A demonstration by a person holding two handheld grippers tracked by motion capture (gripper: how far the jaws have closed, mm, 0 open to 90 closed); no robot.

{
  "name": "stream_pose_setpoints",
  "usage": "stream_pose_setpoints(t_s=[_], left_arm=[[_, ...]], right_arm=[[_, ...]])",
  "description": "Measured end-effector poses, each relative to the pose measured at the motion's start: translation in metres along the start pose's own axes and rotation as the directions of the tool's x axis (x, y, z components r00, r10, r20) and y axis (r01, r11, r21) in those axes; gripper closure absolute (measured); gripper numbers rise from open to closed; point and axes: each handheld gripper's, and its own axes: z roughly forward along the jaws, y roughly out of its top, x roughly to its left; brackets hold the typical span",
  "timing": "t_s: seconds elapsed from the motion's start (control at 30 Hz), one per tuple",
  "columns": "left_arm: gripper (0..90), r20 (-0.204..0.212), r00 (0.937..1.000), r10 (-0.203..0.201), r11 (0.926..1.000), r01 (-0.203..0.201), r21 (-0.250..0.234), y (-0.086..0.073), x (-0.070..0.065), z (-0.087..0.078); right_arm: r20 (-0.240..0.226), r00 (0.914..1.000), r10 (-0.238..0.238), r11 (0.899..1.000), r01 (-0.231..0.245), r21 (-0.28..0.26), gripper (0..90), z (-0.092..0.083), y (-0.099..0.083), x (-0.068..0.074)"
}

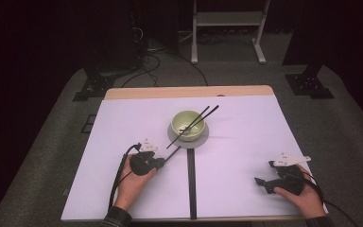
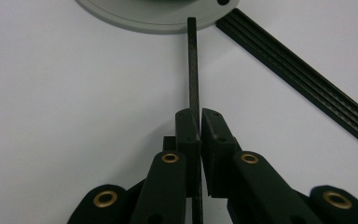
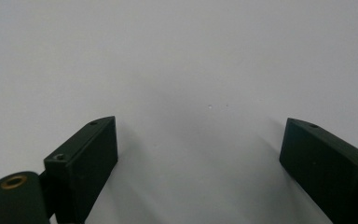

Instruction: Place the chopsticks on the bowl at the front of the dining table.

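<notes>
White-covered worktop point(image 1: 123, 142): a black chopstick point(image 2: 193, 70) is pinched near its end by the left tool point(image 2: 199, 122), seemingly to drag it off the green bowl point(image 1: 187, 124), while the right tool point(image 1: 264, 182) is rested spread and empty.

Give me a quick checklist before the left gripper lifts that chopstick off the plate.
1. left gripper shut on the chopstick: ok.
2. Grip sits near the chopstick's end, so it may pivot when lifted: not ok.
3. Chopstick's far part rests over the grey plate: ok.
4. Second chopstick lies across the green bowl; whether the two touch: cannot tell.
5. right gripper open, apart from the bowl: ok.
6. Black strip on the table beside the lift path, not under the jaws: ok.
</notes>
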Motion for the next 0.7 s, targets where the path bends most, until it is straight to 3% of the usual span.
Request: stream_pose_setpoints(t_s=[0.7], left_arm=[[86.4, -0.014, 0.9992, -0.036, 0.9992, 0.036, -0.02, -0.001, 0.012, -0.017]], right_arm=[[0.0, 1.0, 0.0, 1.0, 0.0, 0.0, 10.0, 0.0, 0.0, 0.0]])
